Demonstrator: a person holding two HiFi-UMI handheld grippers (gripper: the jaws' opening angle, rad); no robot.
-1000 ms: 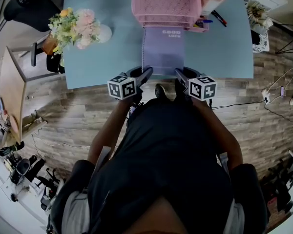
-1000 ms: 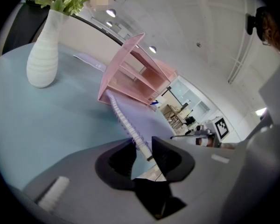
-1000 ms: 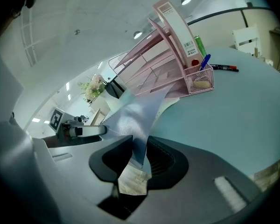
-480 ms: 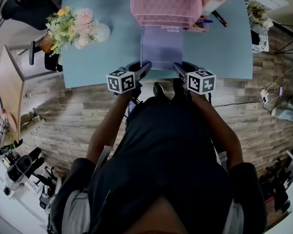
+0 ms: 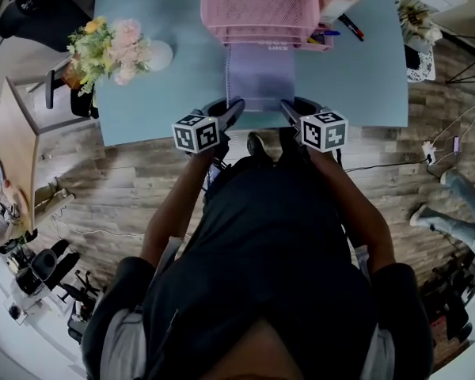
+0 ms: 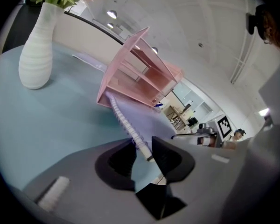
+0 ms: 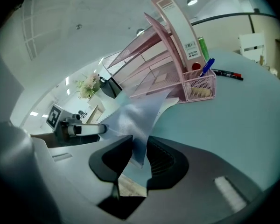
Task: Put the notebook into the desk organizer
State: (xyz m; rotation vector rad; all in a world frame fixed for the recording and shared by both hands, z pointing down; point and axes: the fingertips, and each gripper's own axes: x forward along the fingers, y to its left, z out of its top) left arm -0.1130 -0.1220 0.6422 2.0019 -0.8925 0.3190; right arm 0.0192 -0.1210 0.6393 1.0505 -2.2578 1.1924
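both near corners of the lilac notebook are pinched, left gripper nearly closed on the spiral side, right gripper likewise on the other, apparently to keep it square with its far edge at the bottom tray of the pink desk organizer

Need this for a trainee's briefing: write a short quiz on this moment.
1. True or false: only the left gripper grips the notebook.
2. In the head view, what stands on the table left of the desk organizer? A. vase of flowers B. lamp C. mug
3. Fill in: the left gripper holds the notebook's ____-bound edge.
Key: 1 false, the right gripper grips it too; 2 A; 3 spiral.
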